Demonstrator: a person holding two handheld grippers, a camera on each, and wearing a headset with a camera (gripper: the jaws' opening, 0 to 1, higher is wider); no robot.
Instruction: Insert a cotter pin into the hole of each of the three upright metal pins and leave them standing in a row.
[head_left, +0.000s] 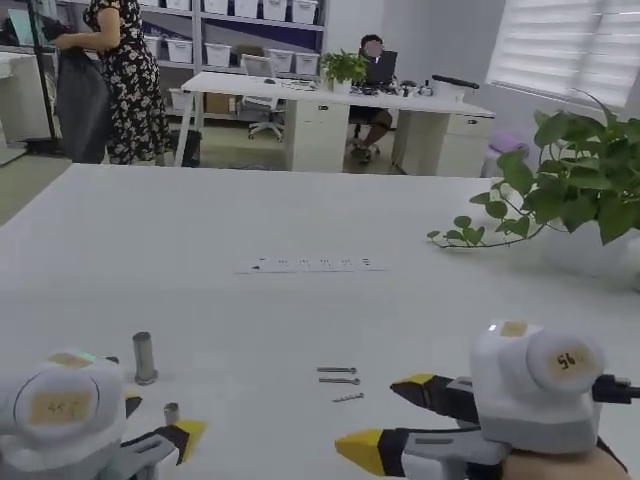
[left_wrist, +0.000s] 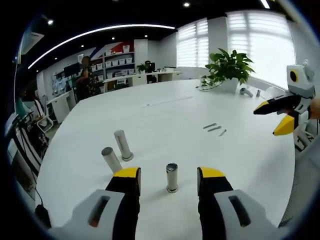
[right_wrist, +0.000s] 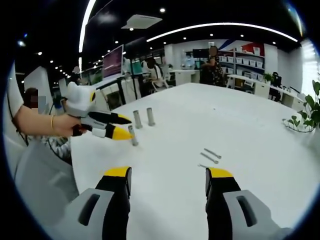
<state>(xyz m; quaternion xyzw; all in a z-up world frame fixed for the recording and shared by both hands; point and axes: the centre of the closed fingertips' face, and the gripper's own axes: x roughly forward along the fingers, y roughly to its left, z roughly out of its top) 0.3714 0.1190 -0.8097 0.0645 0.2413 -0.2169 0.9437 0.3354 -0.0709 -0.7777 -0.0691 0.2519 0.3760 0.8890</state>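
Three upright metal pins stand on the white table (head_left: 300, 200): two side by side (left_wrist: 122, 145) (left_wrist: 111, 159), and a third pin (left_wrist: 171, 177) nearer me. My left gripper (left_wrist: 169, 174) is open, its yellow-tipped jaws either side of that third pin (head_left: 171, 412) without touching it. The tallest-looking pin (head_left: 145, 358) stands just behind. Three cotter pins (head_left: 340, 381) lie flat in a small group mid-table. My right gripper (head_left: 385, 415) is open, hovering to the right of the cotter pins (right_wrist: 210, 156) with nothing between its jaws. The left gripper (right_wrist: 127, 127) also appears in the right gripper view.
A potted plant (head_left: 575, 190) in a white pot stands at the table's right edge. A thin printed strip (head_left: 310, 265) lies on the table farther back. Beyond the table are desks, shelves and two people.
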